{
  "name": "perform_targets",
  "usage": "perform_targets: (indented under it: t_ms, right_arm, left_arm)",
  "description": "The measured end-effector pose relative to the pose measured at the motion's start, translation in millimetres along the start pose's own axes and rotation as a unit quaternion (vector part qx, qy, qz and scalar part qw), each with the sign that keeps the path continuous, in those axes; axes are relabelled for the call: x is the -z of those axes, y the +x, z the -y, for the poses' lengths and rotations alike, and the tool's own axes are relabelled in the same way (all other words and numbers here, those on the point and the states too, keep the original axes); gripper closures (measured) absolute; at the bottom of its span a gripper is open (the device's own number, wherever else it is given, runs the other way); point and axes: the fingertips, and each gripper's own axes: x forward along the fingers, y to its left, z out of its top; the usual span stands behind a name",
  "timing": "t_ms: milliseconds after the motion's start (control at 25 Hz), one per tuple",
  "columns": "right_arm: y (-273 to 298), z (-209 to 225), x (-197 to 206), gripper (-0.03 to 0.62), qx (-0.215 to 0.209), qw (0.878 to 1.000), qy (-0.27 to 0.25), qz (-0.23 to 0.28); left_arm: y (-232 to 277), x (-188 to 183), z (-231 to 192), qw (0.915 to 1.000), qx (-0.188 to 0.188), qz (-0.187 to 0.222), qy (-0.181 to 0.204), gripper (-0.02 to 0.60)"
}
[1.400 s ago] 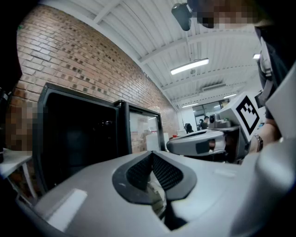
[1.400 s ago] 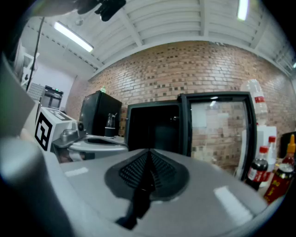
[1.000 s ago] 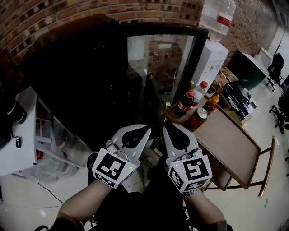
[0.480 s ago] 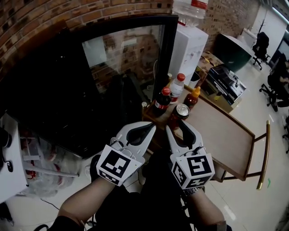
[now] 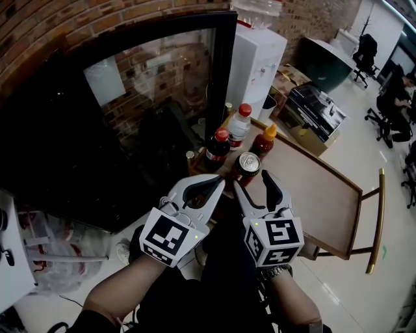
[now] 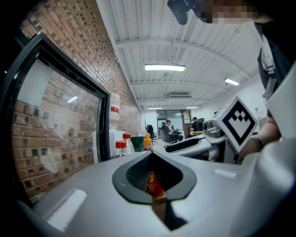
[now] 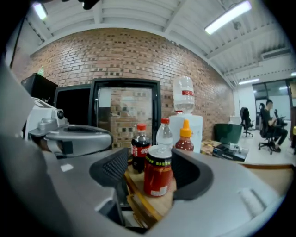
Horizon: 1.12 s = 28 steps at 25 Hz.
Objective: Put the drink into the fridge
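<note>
Fingers (image 7: 190, 176) of right gripper (image 5: 255, 184) freshly wider, can (image 7: 157, 178) between

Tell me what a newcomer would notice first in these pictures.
The red can at the near end of the wooden table, framed by the right gripper, whose jaws have just been opening and do not touch it. Beyond it stand a cola bottle, a clear bottle and a sauce bottle; to their left the black glass-door fridge mirrors the brick wall.

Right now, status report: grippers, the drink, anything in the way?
Left gripper shut, empty. Right gripper open, jaws just been opening, red can between them, ungripped, on wooden table. Fridge glass door looks shut.
</note>
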Motion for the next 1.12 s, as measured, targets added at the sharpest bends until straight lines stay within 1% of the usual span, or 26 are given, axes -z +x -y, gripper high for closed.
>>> perform_targets:
  t_ms: [200, 360, 440, 600, 720, 800, 880, 1000, 1120]
  right_arm:
    - [16, 11, 15, 0.267, 0.004, 1.0, 0.005, -0.021]
    - [29, 17, 25, 0.255, 0.003, 0.999, 0.009, -0.034]
    - [36, 20, 27, 0.255, 0.003, 0.999, 0.008, -0.037]
    - [47, 22, 30, 0.255, 0.001, 0.999, 0.007, -0.044]
    - [52, 23, 34, 0.255, -0.001, 0.999, 0.009, -0.052]
    - [55, 23, 37, 0.255, -0.002, 0.998, 0.009, -0.056]
    - [57, 22, 37, 0.255, -0.003, 0.998, 0.009, -0.055]
    - [58, 21, 37, 0.267, -0.005, 0.999, 0.012, -0.051]
    - [56, 22, 37, 0.27, -0.004, 0.999, 0.016, -0.049]
  left_arm:
    - [12, 2, 0, 0.9999, 0.005, -0.003, -0.008, 0.577]
    - [17, 4, -5, 0.9999, 0.002, -0.006, -0.012, 0.577]
    - [19, 6, -8, 0.9999, 0.0, -0.007, -0.01, 0.577]
    - [21, 3, -12, 0.9996, -0.01, -0.003, -0.026, 0.577]
    - [22, 7, -13, 0.9999, -0.004, -0.009, -0.013, 0.577]
    - [22, 6, -15, 0.9997, -0.008, -0.008, -0.019, 0.577]
    - [21, 6, -18, 0.9995, -0.013, -0.008, -0.026, 0.577]
    - [18, 11, -19, 0.9997, -0.014, -0.014, -0.016, 0.577]
    - [14, 9, -20, 0.9993, -0.024, -0.012, -0.025, 0.577]
